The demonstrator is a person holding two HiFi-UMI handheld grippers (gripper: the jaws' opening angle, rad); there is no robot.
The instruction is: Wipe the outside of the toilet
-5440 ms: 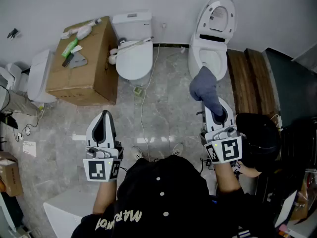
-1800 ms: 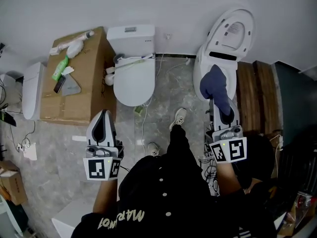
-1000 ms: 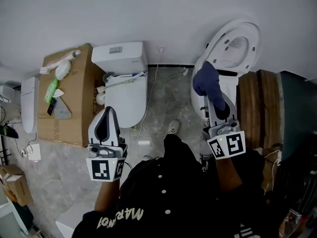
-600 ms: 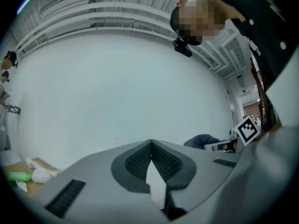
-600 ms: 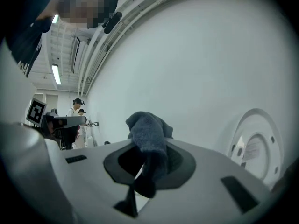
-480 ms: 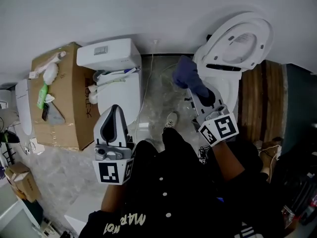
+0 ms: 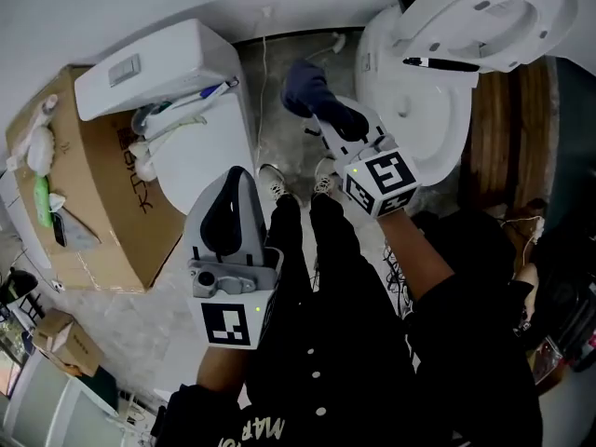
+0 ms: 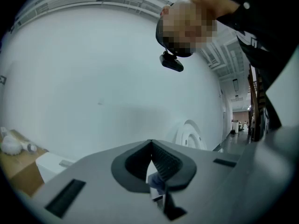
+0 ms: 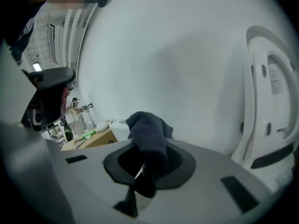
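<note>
"Where does the wiping stand?"

"The right claw (image 7: 328,125) pinches a dark blue cloth (image 7: 304,87) just beside the left outer wall of the open-lidded toilet (image 7: 421,124). I can't tell if they touch. The left claw (image 7: 235,177) is pressed together, empty, near the person's body."

"Best approach?"

"Probably press the bunched cloth flat on the porcelain and sweep downward in overlapping strokes."

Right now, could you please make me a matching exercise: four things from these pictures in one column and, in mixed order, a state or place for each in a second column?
1. cloth
2. left claw
3. right toilet's lid
4. cardboard box

a. raised
b. shut, holding nothing
c. beside the closed toilet
d. clamped in the right claw

Pairs: 1-d, 2-b, 3-a, 4-c.
</note>
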